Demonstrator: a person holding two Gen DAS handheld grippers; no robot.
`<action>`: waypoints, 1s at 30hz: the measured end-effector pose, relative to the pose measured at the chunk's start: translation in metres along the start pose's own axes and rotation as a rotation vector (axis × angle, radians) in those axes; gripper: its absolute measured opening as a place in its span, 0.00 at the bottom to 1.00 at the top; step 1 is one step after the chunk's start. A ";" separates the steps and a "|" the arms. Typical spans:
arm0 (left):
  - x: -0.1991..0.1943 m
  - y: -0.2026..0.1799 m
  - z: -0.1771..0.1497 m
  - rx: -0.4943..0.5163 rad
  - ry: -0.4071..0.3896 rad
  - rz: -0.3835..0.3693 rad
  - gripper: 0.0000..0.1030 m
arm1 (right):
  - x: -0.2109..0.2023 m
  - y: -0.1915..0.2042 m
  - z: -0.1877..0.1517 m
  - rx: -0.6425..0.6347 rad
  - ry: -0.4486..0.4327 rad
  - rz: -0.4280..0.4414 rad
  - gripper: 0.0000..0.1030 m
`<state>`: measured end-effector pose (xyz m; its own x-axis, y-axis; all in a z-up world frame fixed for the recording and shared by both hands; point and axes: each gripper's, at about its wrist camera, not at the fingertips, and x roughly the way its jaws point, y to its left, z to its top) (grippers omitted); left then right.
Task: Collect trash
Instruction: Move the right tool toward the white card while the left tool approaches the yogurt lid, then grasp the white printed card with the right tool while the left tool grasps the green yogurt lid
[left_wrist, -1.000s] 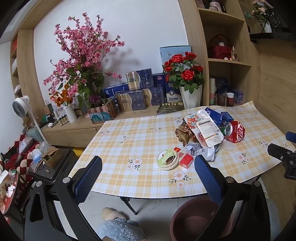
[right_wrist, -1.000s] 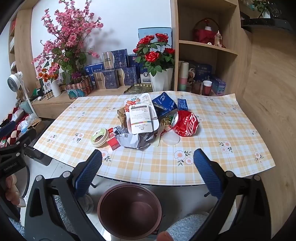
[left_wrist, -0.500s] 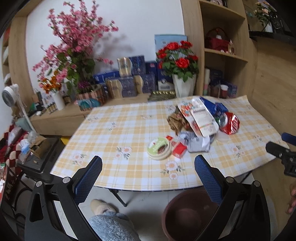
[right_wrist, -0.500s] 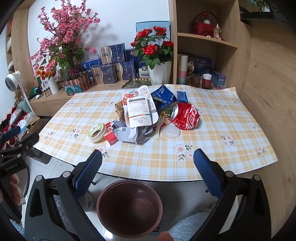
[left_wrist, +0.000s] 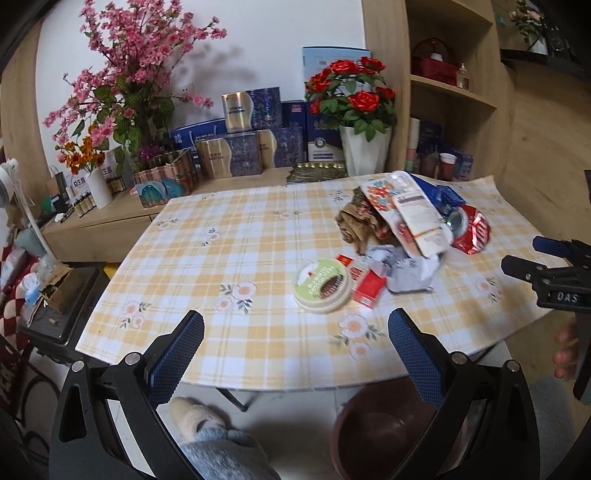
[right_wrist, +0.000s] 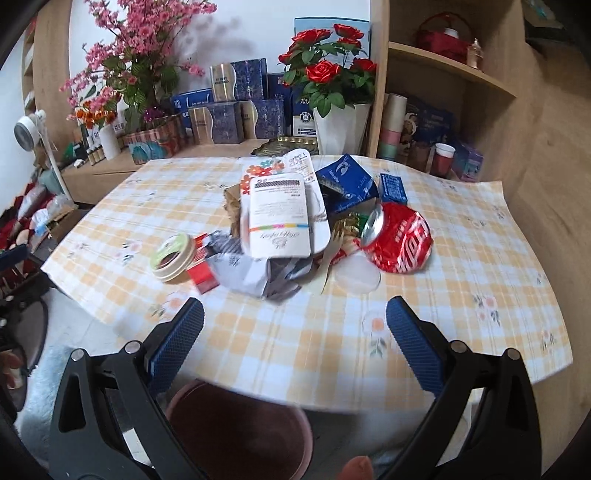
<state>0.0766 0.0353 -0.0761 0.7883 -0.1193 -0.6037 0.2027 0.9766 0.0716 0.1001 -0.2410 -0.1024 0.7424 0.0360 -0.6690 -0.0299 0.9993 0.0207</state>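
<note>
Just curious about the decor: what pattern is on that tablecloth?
The tablecloth is yellow-and-white checked with small flowers, clearest in the right wrist view.

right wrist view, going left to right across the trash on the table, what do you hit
round green-lidded tin → small red box → crumpled grey wrapper → wooden fork → crushed red cola can

Both black, blue-padded left tongs (left_wrist: 295, 343) and right tongs (right_wrist: 294, 341) are held level, jaws spread wide and empty.
</note>
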 end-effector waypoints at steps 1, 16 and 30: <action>0.005 0.003 0.002 -0.004 -0.007 0.009 0.95 | 0.008 0.001 0.004 -0.004 0.005 0.008 0.95; 0.074 0.052 0.022 -0.138 -0.032 0.040 0.95 | 0.127 0.014 0.064 -0.009 0.031 0.006 0.94; 0.096 0.063 0.003 -0.252 0.002 -0.094 0.95 | 0.124 0.014 0.057 0.025 0.004 0.071 0.65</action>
<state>0.1666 0.0849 -0.1270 0.7717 -0.2111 -0.5999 0.1235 0.9751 -0.1843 0.2297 -0.2227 -0.1425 0.7363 0.1069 -0.6682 -0.0658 0.9941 0.0866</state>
